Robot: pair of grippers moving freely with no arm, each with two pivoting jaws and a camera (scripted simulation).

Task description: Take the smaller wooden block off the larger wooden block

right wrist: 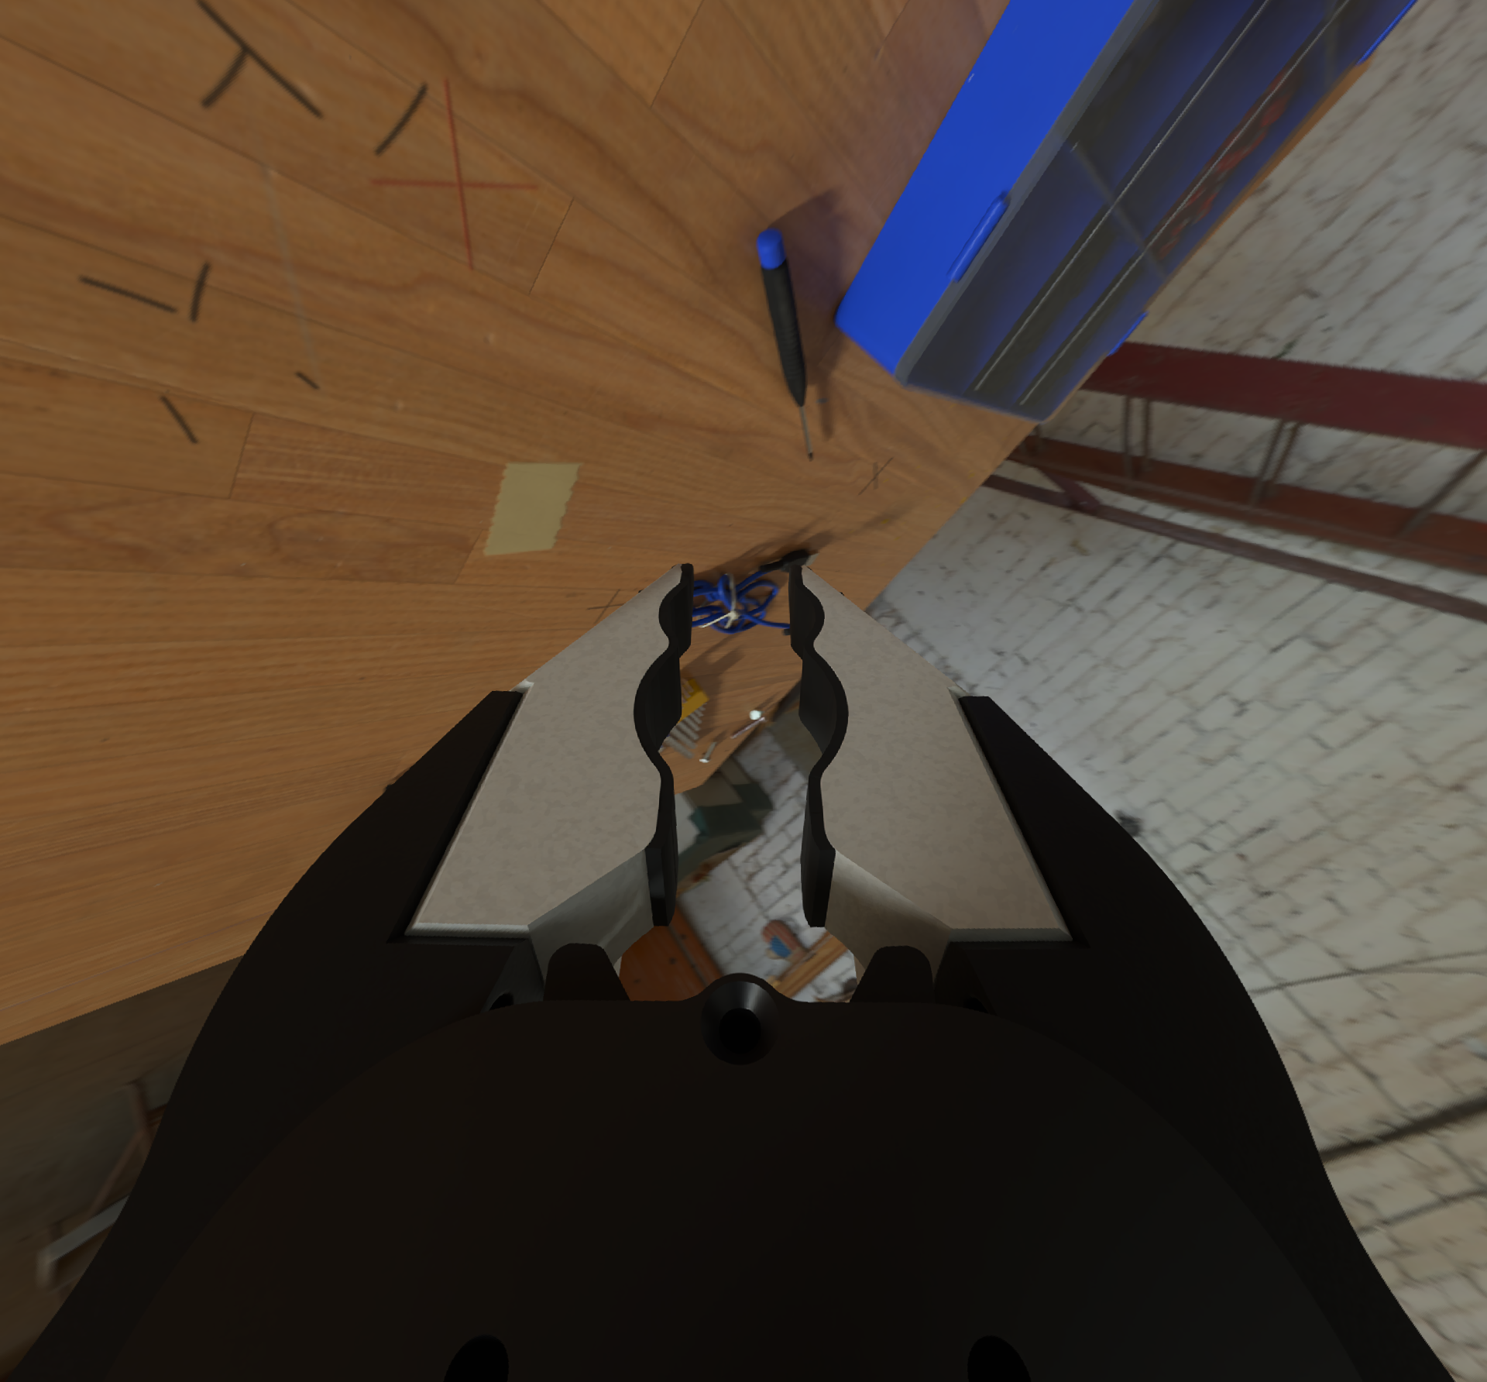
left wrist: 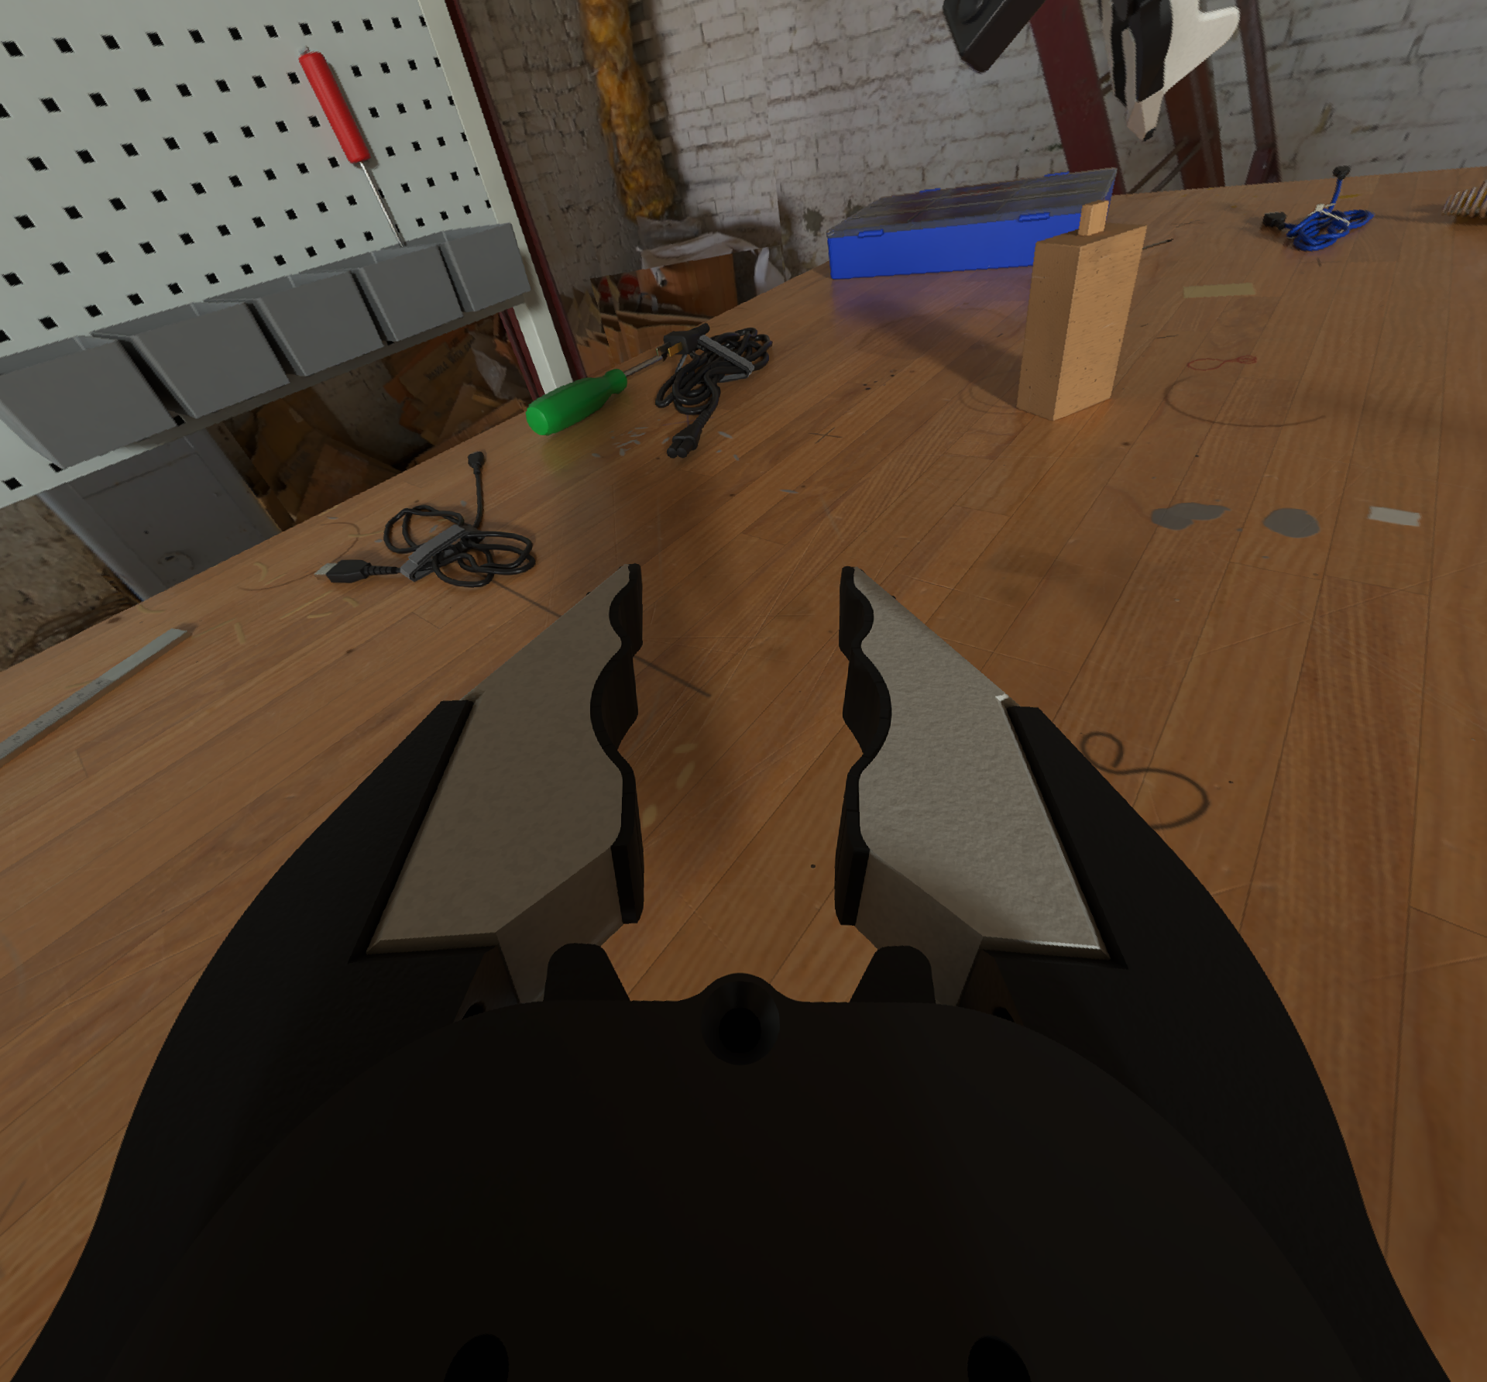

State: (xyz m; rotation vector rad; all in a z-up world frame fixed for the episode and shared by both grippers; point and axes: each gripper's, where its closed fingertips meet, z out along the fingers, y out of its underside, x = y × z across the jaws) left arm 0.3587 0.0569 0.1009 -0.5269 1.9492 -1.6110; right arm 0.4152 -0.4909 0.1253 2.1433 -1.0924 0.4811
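Left wrist view only: smaller block [left wrist: 1093, 218] atop larger block [left wrist: 1080, 325]; both hand-held grippers [left wrist: 740, 595] [right wrist: 740, 587] released, empty.

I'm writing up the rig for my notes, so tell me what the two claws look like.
Both look alike. The left claw and the right claw each have a broad, rounded matte black body with a small round socket at its front edge. Two pale grey, grainy-textured wedge-shaped fingers taper forward, each lined inside with a wavy, scalloped black pad. No cables, sleeves or markings show.
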